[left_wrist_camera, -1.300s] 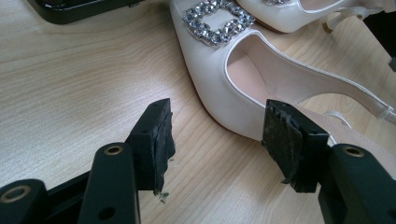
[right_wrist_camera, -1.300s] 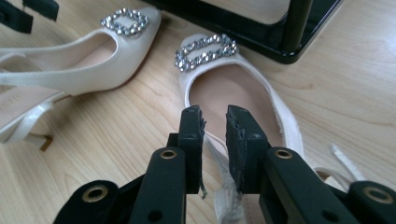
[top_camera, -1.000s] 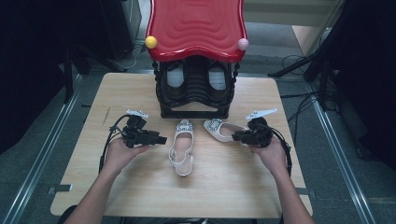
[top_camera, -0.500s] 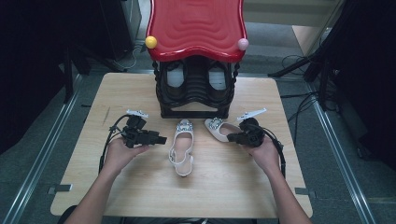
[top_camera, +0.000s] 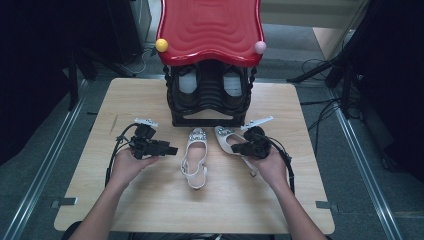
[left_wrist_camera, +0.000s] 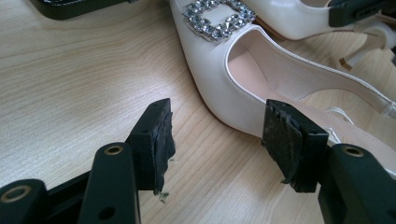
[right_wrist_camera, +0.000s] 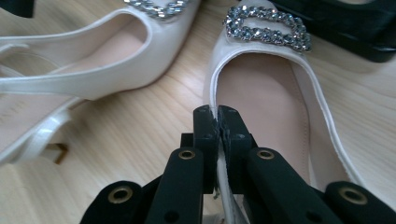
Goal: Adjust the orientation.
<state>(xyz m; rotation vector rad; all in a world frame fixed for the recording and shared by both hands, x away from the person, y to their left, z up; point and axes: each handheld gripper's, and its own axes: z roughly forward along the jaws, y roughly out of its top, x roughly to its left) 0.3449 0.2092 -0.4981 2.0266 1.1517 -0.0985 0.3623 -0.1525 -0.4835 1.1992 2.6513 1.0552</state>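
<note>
While the left gripper (left_wrist_camera: 217, 140) gapes, the right gripper (right_wrist_camera: 217, 122) pinches the right shoe (top_camera: 227, 141), toe toward the rack (top_camera: 210, 95).

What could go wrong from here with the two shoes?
The right gripper pinches only the thin side edge of the right shoe, so it may slip or crease when lifted. The left gripper is open, one of its fingers overlapping the left shoe; closing may push it aside.
</note>
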